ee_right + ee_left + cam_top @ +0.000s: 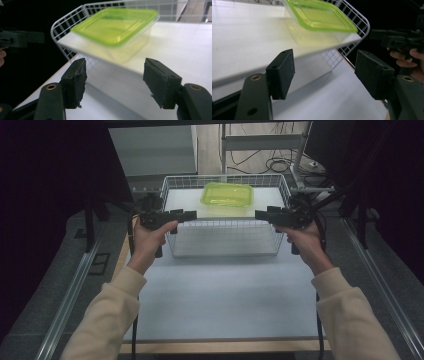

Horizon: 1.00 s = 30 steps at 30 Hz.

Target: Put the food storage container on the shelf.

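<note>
A clear plastic box with a green lid (227, 194) (319, 15) (117, 25) rests on a raised white board (180, 200) (249, 45) at the back of a white wire basket (172, 240). My left gripper (192, 215) (327, 72) hovers at the basket's left side, pointing inward, jaws open and empty. On the opposite side my right gripper (257, 215) (117, 81) faces it, also open with nothing between its pads. Both stand short of the box, apart from it.
The basket stands at the far end of a white table top (225, 295) with a wooden front edge. Metal rails run along both sides. Beyond the basket there is a metal frame with cables (270, 162) on the floor. Dark curtains close in left and right.
</note>
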Available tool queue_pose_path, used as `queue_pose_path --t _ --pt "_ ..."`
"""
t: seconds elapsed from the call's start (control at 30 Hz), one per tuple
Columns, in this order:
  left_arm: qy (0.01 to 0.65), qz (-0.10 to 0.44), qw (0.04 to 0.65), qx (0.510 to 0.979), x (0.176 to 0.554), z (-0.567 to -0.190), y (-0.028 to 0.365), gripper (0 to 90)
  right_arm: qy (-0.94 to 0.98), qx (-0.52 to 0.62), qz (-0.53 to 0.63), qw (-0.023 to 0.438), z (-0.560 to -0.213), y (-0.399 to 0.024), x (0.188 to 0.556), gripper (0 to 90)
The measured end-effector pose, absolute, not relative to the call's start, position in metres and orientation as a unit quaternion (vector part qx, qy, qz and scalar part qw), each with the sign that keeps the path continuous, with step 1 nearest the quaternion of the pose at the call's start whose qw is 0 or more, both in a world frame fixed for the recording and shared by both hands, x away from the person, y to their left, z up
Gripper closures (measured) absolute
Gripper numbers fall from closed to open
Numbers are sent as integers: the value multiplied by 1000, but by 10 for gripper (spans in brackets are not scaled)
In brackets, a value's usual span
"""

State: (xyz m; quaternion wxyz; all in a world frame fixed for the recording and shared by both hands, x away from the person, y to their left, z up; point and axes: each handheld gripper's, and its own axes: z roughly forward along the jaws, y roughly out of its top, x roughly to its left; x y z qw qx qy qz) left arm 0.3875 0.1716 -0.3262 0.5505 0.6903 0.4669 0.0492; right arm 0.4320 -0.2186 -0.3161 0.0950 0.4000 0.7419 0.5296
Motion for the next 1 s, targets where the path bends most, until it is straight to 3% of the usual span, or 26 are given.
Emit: queue_pose_path --t 0.43,0.73,1.0 --pt "428 43 544 720 310 -381 167 310 772 343 526 99 -374 -234 354 318" --pt "421 25 537 731 282 -431 154 305 780 338 519 92 -420 -242 320 312" --pt "428 26 535 728 281 -442 154 303 778 336 523 93 -432 -245 314 309"
